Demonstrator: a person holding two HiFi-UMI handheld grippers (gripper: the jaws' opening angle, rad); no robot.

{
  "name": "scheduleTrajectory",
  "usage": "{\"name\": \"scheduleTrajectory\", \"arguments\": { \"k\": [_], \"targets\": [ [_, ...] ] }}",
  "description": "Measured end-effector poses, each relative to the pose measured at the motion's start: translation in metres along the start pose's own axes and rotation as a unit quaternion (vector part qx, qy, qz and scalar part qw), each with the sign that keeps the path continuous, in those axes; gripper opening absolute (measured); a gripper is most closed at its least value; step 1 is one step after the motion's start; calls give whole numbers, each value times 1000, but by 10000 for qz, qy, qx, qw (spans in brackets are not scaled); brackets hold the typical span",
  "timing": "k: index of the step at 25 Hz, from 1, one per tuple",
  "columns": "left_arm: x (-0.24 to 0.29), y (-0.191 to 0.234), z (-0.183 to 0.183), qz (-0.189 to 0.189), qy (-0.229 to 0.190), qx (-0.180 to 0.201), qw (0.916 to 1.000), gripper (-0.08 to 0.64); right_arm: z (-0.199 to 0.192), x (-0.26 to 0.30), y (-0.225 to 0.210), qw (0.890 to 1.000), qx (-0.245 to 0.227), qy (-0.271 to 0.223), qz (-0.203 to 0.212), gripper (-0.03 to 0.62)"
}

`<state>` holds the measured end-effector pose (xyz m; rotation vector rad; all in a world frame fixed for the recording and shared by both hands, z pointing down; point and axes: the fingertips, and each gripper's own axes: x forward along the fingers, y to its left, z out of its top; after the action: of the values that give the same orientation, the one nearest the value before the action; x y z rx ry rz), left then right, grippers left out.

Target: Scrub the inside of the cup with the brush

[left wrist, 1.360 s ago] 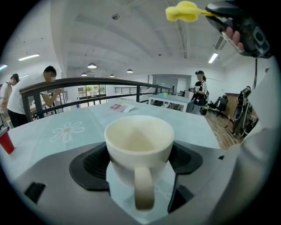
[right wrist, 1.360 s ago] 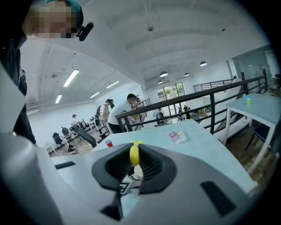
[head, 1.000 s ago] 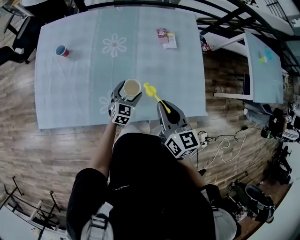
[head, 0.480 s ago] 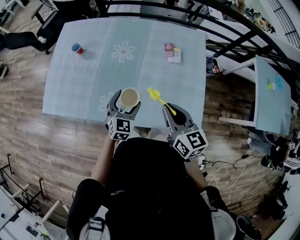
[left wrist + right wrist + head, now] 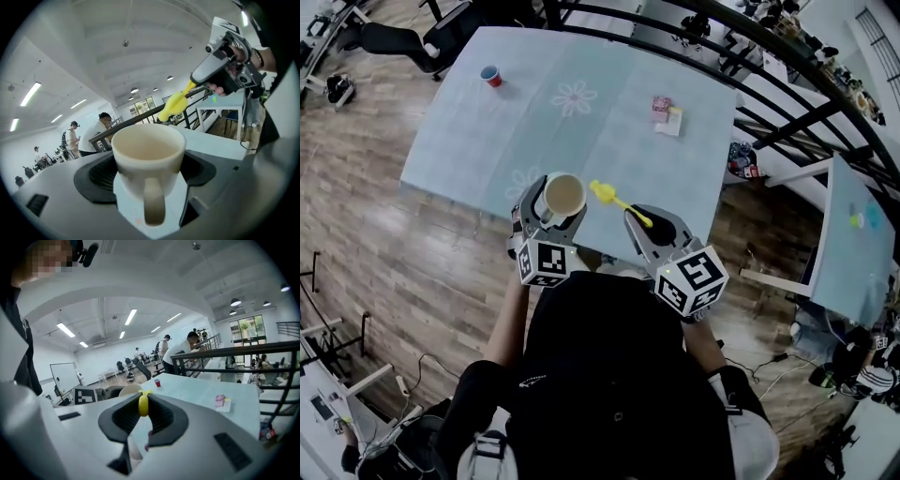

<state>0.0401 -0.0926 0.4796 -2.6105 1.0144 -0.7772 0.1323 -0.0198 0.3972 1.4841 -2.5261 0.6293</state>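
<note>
Bright, even light from ceiling strip lights (image 5: 65, 330), soft shadows, strong fisheye bend and dark corners in my gripper views.

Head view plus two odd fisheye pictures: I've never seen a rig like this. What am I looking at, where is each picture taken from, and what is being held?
There is no robot here. A person holds a two-jaw hand tool in each hand. The head view comes from a camera on the person's head, looking down. The other two cameras ride on the tools and look along their jaws. The left tool is shut on a cream mug, opening up, handle toward that camera. The right tool is shut on the handle of a yellow brush. The brush's head sits beside the mug's rim, not yet inside. On the pale blue table lie a small red cup and two small packets.
</note>
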Motion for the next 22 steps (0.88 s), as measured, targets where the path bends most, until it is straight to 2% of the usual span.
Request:
{"name": "scheduleTrajectory", "arguments": {
  "k": [7, 9, 12, 16, 22],
  "targets": [
    [-28, -5, -9, 468, 385, 28, 9982, 402, 3, -1, 27, 9975, -212, 96, 671, 40],
    [-34, -9, -14, 511, 516, 66, 9973, 402, -4, -1, 35, 9954, -243, 264, 894, 40],
    [-41, -16, -11, 480, 575, 186, 9970, 402, -20, 5, 47, 9906, -500, 670, 1086, 40],
    [-44, -25, 0, 382, 611, 563, 9958, 402, -31, 19, 66, 9827, -846, 1053, 1269, 40],
    [-39, -42, 18, 210, 559, 814, 9949, 402, -31, 31, 69, 9738, -1396, 1377, 1147, 40]
  ]
}}
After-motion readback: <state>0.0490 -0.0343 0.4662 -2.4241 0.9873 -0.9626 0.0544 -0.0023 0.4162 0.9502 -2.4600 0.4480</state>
